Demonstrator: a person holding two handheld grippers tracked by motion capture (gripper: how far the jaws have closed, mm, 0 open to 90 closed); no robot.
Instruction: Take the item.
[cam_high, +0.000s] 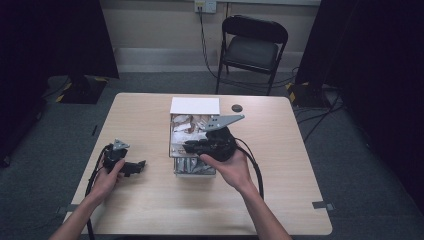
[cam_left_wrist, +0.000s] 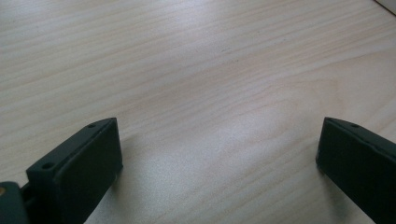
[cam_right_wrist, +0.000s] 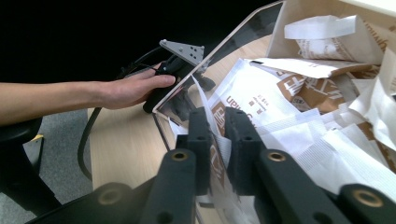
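Pale wood table (cam_high: 150, 210): right hand-held gripper (cam_right_wrist: 217, 140) pinching upright paper sachet (cam_right_wrist: 212, 116) edge-on in box (cam_high: 195, 106); left hand-held gripper (cam_left_wrist: 219, 158) wide, nothing between.

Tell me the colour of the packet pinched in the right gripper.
White with brown print; the packet shows best in the right gripper view.

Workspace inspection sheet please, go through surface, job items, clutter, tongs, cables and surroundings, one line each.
Surface: light wood table, bare around the left hand.
Job's things: open box at table centre, full of white and brown paper packets.
Clutter: small dark round object right of the box.
Tongs: right tongs inside the box, jaws closed on a thin packet; left tongs rest on the table, jaws wide apart, nothing between.
Cables: black cable trails from the right tongs; others run on the floor.
Surroundings: folding chair behind the table, grey carpet, dark curtains either side.
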